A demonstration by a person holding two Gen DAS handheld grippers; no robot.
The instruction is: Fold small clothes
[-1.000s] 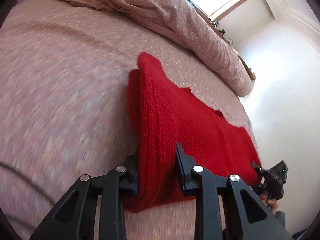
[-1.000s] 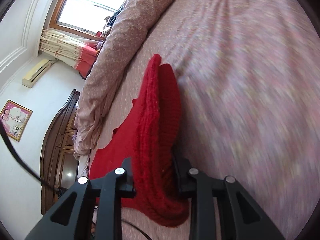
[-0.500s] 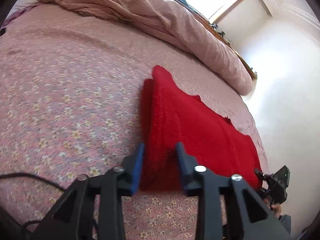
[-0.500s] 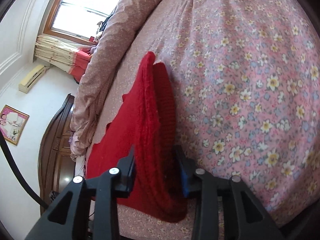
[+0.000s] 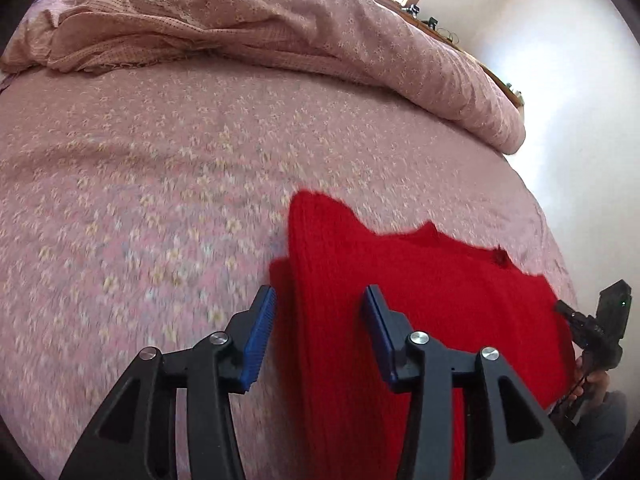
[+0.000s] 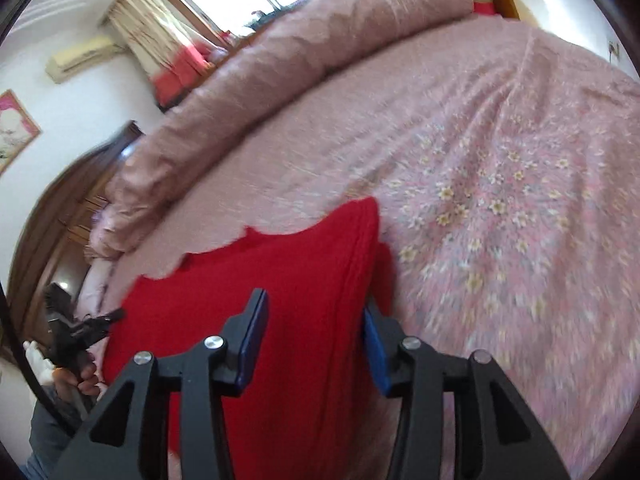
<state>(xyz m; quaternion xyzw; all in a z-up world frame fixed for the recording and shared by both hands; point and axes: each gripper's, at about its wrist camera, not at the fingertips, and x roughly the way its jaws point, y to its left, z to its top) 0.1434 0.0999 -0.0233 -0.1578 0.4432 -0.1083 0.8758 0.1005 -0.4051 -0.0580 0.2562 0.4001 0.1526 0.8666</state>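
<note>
A red knitted garment (image 5: 420,280) lies folded flat on the floral pink bed sheet (image 5: 160,180). My left gripper (image 5: 318,320) hovers over its left folded edge. Its jaws are opening, the fabric lies between them, and the blue pads do not press on it. In the right wrist view the same garment (image 6: 300,264) shows its right folded edge between the jaws of my right gripper (image 6: 314,328), which is open and clear of the knit. Each view shows the other gripper at the garment's far end: the right gripper (image 5: 600,328) and the left gripper (image 6: 76,332), each held by a hand.
A rolled pink duvet (image 5: 280,20) runs along the far side of the bed, and also shows in the right wrist view as the duvet (image 6: 320,52). The sheet (image 6: 500,160) stretches wide to the right. A dark wooden headboard (image 6: 48,220) and a window with curtains (image 6: 240,4) stand behind.
Both grippers let go of the garment's folded edges and their jaws widened. The raised folds dropped flat onto the sheet. Both views rolled and drew back a little.
</note>
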